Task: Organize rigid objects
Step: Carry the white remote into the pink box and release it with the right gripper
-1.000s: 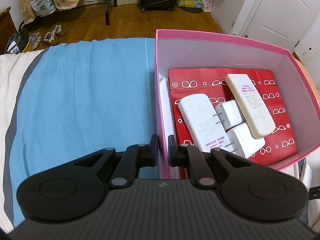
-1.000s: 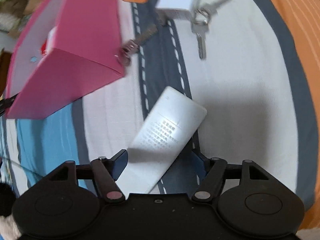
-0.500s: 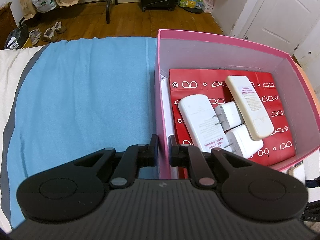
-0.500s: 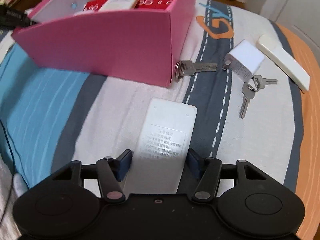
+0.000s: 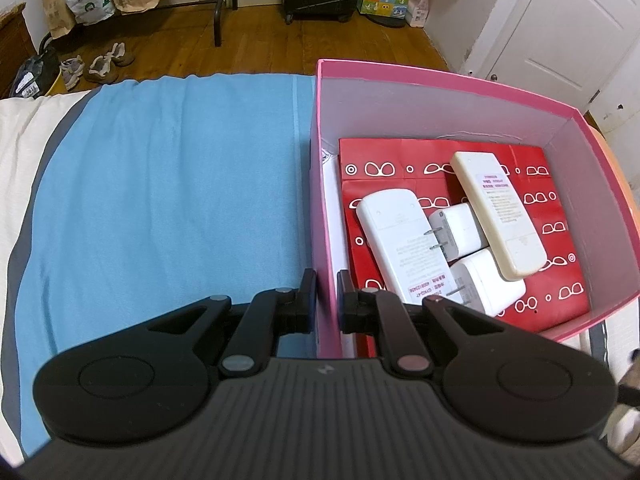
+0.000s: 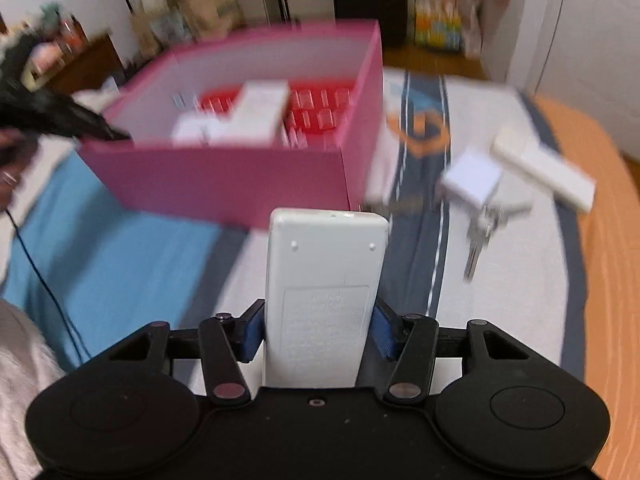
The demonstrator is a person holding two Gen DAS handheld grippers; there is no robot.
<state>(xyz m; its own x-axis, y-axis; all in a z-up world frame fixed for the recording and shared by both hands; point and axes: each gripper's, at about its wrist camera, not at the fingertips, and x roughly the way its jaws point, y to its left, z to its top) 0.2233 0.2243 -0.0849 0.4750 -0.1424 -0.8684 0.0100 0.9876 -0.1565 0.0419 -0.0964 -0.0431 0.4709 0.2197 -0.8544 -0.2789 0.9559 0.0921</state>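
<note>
Inside the pink box lay two remotes and two chargers, while its near wall sat pinched in the left gripper. Just outside it, the right gripper had been closing and clamped a third remote; one charger, another remote and keys lay on the bed beyond.

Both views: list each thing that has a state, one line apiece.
Left gripper: shut on the box wall.
Right gripper: jaws just closing, shut on a white remote, lifted.
Pink box: open-topped, holding two remotes and two chargers.
Charger: lying on the bed, outside the box.
Keys: on the bed by that charger.
Cream remote: on the bed.
</note>
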